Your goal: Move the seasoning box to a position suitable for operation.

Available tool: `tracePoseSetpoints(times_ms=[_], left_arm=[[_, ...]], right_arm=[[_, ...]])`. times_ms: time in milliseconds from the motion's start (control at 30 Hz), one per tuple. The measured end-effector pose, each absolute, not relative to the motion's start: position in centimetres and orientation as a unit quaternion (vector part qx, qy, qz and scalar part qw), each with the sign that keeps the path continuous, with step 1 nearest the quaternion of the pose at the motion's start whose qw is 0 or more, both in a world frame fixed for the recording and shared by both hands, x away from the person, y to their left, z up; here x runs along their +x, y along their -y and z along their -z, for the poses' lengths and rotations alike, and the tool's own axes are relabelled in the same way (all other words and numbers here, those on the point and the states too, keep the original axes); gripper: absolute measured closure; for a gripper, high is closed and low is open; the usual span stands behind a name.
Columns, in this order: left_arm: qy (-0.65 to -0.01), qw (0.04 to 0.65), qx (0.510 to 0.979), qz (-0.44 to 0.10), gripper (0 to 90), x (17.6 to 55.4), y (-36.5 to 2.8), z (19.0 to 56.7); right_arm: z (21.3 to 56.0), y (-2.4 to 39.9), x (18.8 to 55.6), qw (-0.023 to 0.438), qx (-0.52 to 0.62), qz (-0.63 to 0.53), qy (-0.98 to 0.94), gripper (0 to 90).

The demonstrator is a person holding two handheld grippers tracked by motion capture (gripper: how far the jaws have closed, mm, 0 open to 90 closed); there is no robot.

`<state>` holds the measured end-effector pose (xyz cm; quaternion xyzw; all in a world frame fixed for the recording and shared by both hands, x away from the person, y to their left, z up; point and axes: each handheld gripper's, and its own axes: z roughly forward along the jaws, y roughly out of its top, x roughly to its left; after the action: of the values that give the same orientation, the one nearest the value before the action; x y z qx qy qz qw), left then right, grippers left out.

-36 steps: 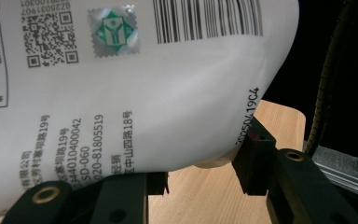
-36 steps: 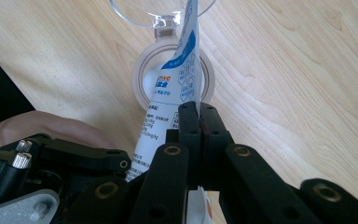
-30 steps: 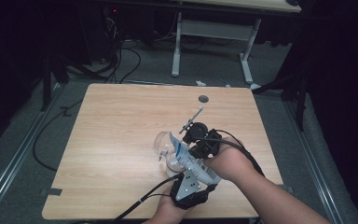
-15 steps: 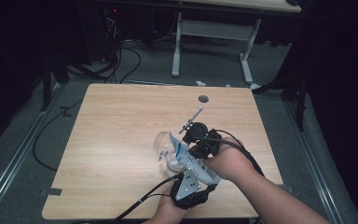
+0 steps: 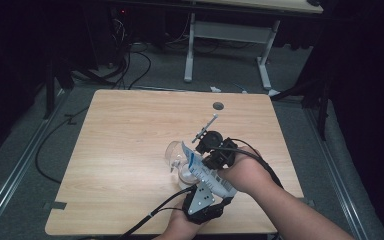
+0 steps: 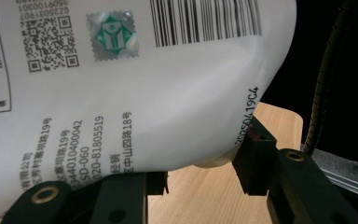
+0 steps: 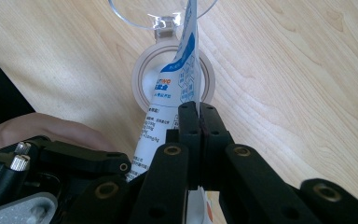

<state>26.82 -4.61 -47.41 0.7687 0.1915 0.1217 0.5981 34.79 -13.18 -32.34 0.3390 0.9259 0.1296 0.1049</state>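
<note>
While both hands sit close together near the table's front edge, the right gripper (image 7: 199, 116) is clenched flat on the thin upper seam of a white plastic pouch with blue print (image 7: 179, 79). The left gripper (image 6: 205, 163) clasps the same pouch lower down, at its bulging white belly (barcode and small black print face its camera), jaws pressed against either side. Pouch hangs tilted between the two grippers, its top corner leaning over a clear round plastic container (image 5: 176, 152). A clear lid stands hinged open beyond the container's round mouth in the right gripper view. All of it rests over the light wooden table (image 5: 130, 145); black cables trail off the near edge.
</note>
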Motion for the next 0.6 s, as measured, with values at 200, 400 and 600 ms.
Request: tracePoseSetpoints(times_ms=[200, 400, 600], left_arm=[[-0.192, 0.599, 0.768, -0.123, 61.1, 26.81, 4.56, 47.36], [-0.192, 0.6, 0.767, -0.123, 61.1, 26.81, 4.55, 47.33], [-0.19, 0.602, 0.766, -0.122, 60.5, 26.79, 4.51, 47.26]], right_arm=[[32.27, 13.08, 34.78, 0.106, 0.337, -0.13, -0.926, 89.9], [32.26, 12.99, 34.77, 0.107, 0.336, -0.128, -0.927, 90.0], [32.2, 12.89, 34.81, 0.109, 0.334, -0.127, -0.928, 89.9]])
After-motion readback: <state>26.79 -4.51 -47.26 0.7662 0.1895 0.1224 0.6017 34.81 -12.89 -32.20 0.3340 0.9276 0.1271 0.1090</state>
